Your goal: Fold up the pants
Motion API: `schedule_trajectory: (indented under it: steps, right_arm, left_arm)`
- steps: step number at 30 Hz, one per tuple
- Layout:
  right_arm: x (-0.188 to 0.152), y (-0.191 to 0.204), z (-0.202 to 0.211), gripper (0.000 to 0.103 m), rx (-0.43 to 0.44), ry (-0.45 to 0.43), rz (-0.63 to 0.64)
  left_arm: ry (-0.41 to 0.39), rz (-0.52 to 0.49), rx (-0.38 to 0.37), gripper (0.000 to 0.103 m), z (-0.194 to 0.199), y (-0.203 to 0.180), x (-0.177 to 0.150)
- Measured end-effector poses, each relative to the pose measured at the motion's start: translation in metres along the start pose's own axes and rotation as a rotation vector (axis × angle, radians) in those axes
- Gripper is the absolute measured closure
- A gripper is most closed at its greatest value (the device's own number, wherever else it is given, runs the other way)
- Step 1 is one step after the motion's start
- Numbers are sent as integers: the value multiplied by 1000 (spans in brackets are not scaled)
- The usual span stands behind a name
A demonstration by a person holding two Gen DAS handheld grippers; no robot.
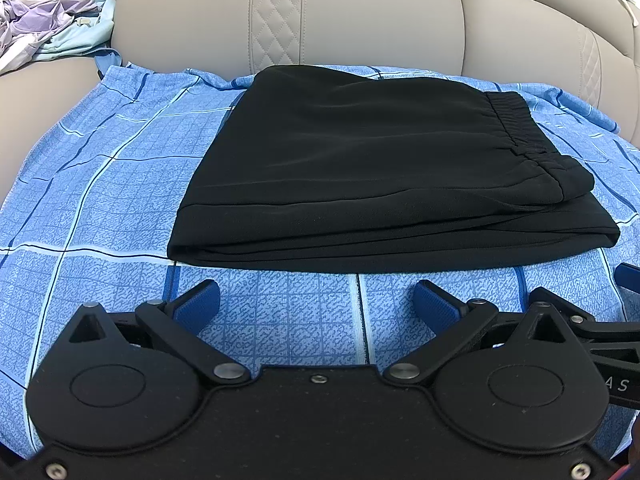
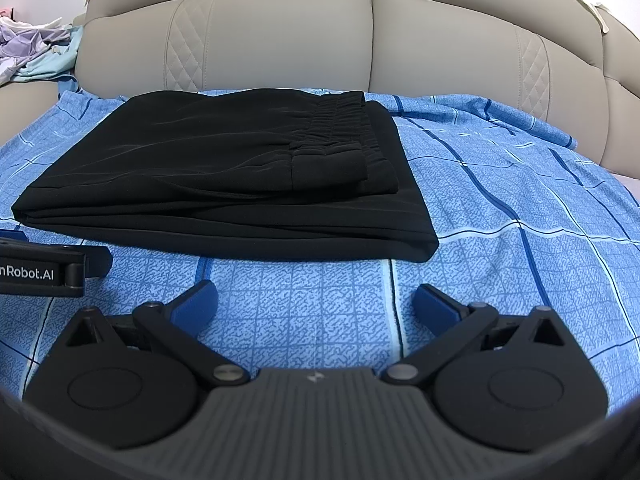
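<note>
I log black pants, folded, long axis 9-to-3, waistband toward 3 o'clock; left gripper and right gripper fingers apart, empty.

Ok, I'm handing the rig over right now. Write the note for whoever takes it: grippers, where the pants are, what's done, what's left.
Left gripper: open, empty, low over the blue checked sheet, just short of the pants' near edge.
Right gripper: open, empty, beside the left one, also short of the near edge.
Black pants: folded into a flat rectangular stack on the sheet, in front of the beige sofa back; elastic waistband on top at the right end.
Done: the fold looks finished, edges roughly aligned.
Left: probably nothing beyond a tidy-up of the slightly offset layers at the right end, then pull back.
</note>
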State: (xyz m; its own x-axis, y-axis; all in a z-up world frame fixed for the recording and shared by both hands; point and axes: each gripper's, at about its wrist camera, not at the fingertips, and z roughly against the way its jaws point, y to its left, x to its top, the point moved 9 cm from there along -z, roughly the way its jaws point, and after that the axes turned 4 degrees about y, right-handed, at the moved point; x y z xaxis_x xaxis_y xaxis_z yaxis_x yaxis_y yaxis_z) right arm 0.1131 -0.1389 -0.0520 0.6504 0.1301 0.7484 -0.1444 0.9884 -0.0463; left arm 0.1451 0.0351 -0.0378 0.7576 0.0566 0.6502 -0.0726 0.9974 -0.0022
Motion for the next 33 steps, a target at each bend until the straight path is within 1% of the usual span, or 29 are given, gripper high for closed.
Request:
schedule_trajectory:
  steps: [33]
  right_arm:
    - [-1, 0, 1, 0, 0, -2, 1]
  left_arm:
    - [-10, -6, -5, 0, 2, 0, -1]
